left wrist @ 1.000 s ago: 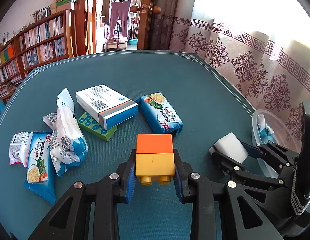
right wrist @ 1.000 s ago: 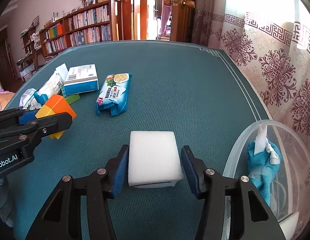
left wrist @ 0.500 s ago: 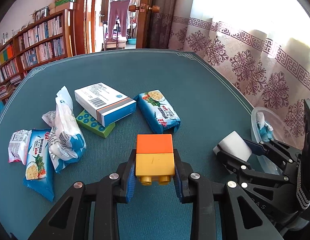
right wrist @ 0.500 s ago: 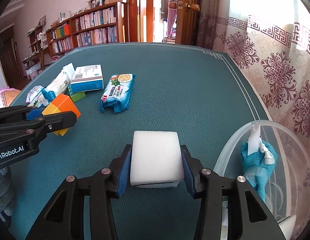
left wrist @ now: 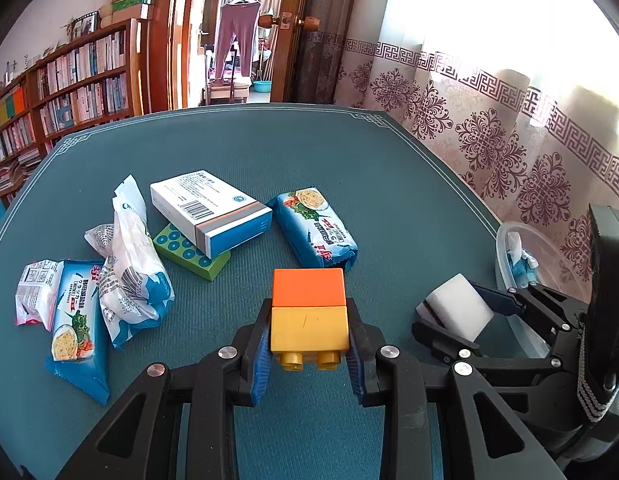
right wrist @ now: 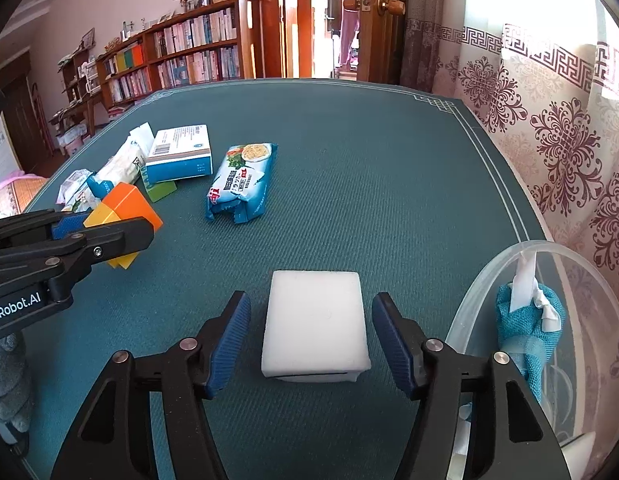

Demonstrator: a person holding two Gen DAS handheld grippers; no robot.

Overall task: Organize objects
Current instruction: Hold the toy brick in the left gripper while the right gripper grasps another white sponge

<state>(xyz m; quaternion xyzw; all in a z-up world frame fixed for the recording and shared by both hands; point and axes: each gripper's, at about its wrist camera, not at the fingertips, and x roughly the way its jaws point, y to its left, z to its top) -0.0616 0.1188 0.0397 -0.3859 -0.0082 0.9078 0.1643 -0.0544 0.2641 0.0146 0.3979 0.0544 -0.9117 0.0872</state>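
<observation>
Teal table (left wrist: 389,184): one sponge (right wrist: 315,326), three noodle packs (left wrist: 313,226)

Two black handheld grippers with blue finger pads reach forward side by side over a table. The left gripper (left wrist: 309,344) has its fingers pressed against both sides of a stacked orange and yellow toy block (left wrist: 308,312), holding it just above the surface. The right gripper (right wrist: 311,340) has its fingers spread wide, with clear gaps on both sides of a white sponge block (right wrist: 315,330)
</observation>
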